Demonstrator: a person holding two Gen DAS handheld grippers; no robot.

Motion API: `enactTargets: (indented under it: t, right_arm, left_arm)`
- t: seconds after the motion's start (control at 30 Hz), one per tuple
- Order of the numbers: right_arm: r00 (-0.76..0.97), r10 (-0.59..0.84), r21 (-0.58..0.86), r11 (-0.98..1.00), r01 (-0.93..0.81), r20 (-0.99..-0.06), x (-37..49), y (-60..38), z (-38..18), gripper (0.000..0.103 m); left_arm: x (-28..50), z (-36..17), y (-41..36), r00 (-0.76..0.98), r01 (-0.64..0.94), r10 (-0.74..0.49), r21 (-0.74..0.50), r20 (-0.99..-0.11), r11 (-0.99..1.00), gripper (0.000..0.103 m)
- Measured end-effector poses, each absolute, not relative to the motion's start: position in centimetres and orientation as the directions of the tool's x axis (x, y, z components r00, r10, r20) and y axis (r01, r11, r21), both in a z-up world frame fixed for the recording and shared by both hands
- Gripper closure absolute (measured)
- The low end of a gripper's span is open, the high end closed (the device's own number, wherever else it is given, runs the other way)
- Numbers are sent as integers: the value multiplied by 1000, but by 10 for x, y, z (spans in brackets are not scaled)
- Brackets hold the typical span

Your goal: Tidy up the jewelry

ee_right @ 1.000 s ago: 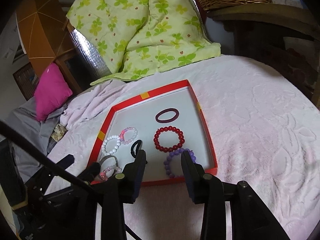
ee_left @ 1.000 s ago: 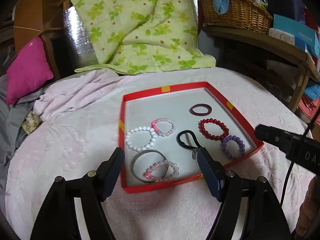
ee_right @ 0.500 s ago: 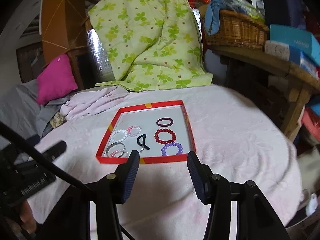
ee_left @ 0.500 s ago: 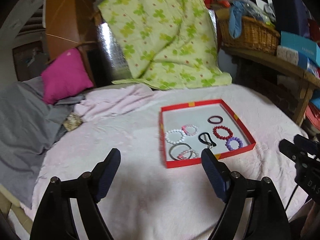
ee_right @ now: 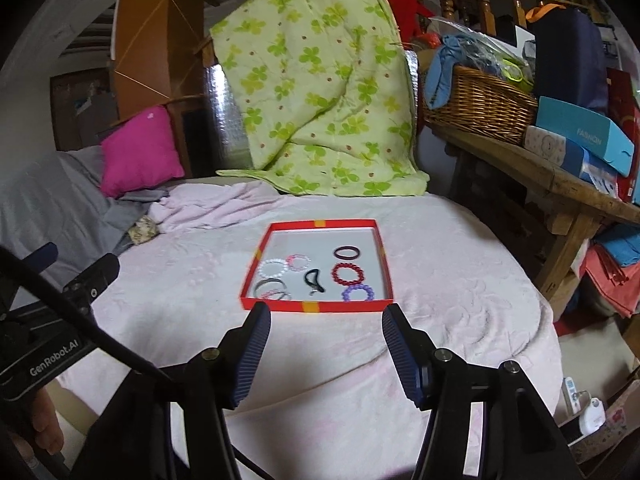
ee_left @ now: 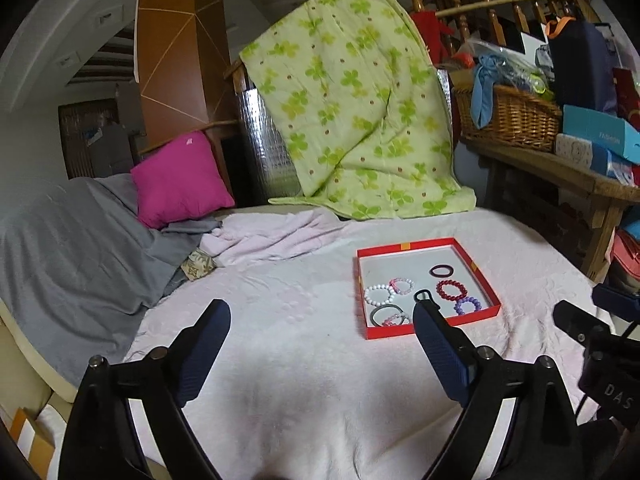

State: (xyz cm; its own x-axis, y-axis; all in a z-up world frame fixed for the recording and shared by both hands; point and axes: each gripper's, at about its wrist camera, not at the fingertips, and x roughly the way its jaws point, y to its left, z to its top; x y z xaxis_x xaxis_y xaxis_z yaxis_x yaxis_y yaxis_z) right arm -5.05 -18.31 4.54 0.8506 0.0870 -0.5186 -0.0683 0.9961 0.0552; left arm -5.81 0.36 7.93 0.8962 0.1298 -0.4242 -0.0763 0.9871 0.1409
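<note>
Left claw [ee_left: 320, 322] open, right claw [ee_right: 326, 322] open, bracelets in red tray [ee_right: 316, 307]

Bracelets [ee_right: 347, 273] in tray [ee_right: 316, 307] — on bed [ee_right: 460, 280].

Red tray [ee_left: 485, 285] of bracelets beyond spread, empty left gripper [ee_left: 320, 322] fingers [ee_left: 438, 340].

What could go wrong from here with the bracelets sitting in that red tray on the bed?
1. The red tray rests on a soft pink blanket; pressing into it could tip it and slide the jewelry.
2. The pink bead bracelet overlaps the grey bangle, so a grasp may lift both.
3. The white bead bracelet touches the pink-and-white one; the open left hand-held gripper or right hand-held gripper could nudge its neighbour.
</note>
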Motion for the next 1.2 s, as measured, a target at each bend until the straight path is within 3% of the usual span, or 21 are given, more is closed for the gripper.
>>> enactTargets:
  t: [0.37,0.53,0.73,1.2]
  right_arm:
    - [862,75,46,997,-60,-502,-64,-175,59,39]
    - [858,69,53,997,-49,-509,-62,-180,58,39]
    - [855,68,62,997,-42,-515,-60,-183,56,39]
    - [853,76,67,997,-48,-516,-58,-181,54,39]
  left_arm:
    - [-76,90,6,882,-28,70,96,-467,995,3]
    - [-78,89,12,885,-97,111,55,-453,994,3]
    - [-78,87,13,885,-152,183,107,-428,983,3]
    - [-73,88,11,867,-116,170,143,-468,983,3]
